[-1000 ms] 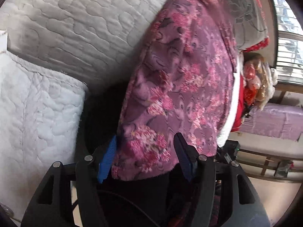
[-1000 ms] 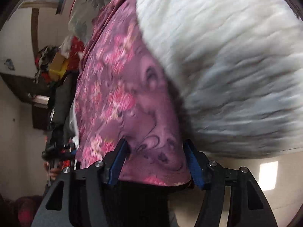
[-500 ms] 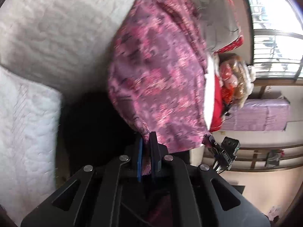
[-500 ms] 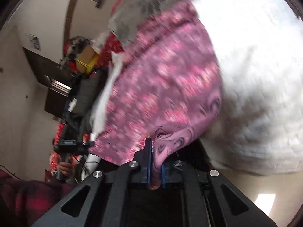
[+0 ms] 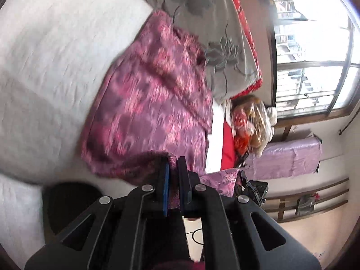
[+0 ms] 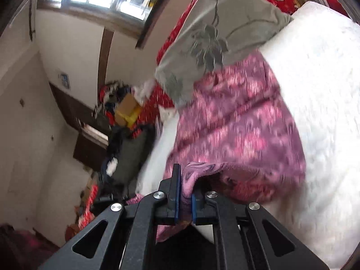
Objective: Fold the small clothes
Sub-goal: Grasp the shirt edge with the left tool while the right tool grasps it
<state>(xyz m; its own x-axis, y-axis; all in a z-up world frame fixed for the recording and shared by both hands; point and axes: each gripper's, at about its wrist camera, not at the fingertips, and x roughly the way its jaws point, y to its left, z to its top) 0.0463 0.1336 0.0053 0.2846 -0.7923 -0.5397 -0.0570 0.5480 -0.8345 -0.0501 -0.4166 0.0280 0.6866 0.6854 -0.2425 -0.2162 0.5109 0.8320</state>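
Left gripper [image 5: 173, 164] clamped on a hem corner of the purple flowered garment [image 5: 155, 103], cloth pinched between the blue pads [image 5: 166, 180]. It points somewhat downward over the white quilted bedspread [image 5: 56, 56]; the garment runs from the tips toward 12 o'clock, reaching the grey flowered pillow [image 5: 209, 33] at 1 o'clock. Window [image 5: 315, 45] at 2 o'clock.

Right gripper [image 6: 183, 175] likewise grasping the other hem corner of the garment [image 6: 236, 130], pointing closer to level, cloth bunched between its pads [image 6: 177, 193] and hanging a little below them. Garment spreads toward 1 o'clock on the bedspread [image 6: 326, 101], its far end touching the pillow [image 6: 213, 33] at 12 o'clock. Cardboard box [image 6: 127, 108] at 10 o'clock. Both views are blurred.
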